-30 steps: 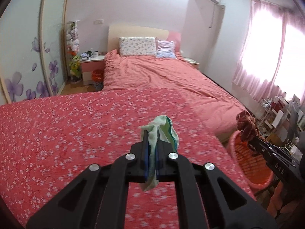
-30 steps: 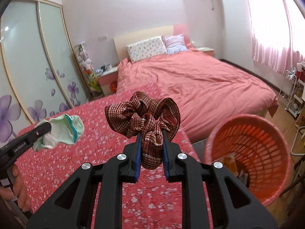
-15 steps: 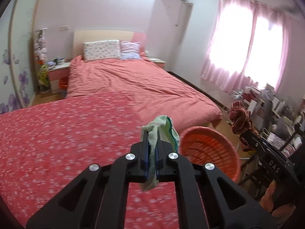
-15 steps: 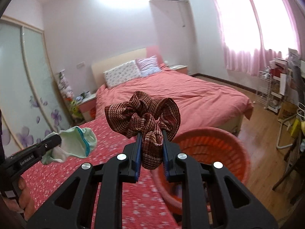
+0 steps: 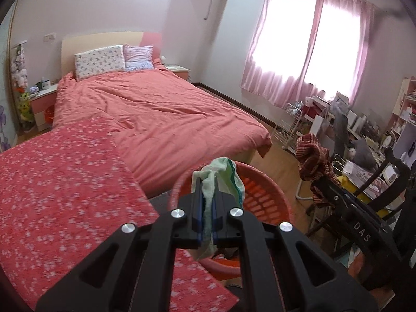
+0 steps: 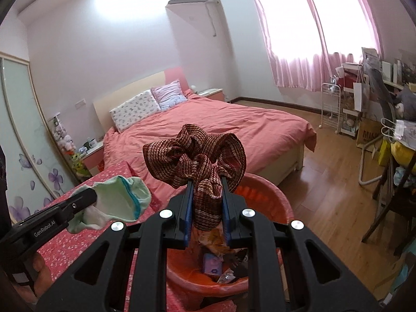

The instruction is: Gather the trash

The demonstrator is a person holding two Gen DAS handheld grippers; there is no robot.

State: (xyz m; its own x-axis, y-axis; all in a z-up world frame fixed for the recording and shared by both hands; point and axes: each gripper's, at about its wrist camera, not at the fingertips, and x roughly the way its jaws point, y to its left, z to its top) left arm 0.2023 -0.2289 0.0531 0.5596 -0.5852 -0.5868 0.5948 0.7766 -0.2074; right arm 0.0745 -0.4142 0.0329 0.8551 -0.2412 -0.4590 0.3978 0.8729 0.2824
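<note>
Both grippers hang pinched shut over the orange basket (image 6: pixel 270 202) at six o'clock, the left gripper (image 5: pixel 206 208) clamping a pale green sock (image 5: pixel 221 179), the right gripper (image 6: pixel 205 208) a maroon scrunchie (image 6: pixel 197 153), seemingly ready for dropping in.

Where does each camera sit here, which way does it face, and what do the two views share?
Left wrist: on the left gripper, shut on a green sock, looking across the orange basket to the bed and window; the right gripper shows at right.
Right wrist: on the right gripper, shut on a red scrunchie, looking down into the basket; the left gripper and a hand show at left.
Shared: basket, bed, sock, scrunchie.
</note>
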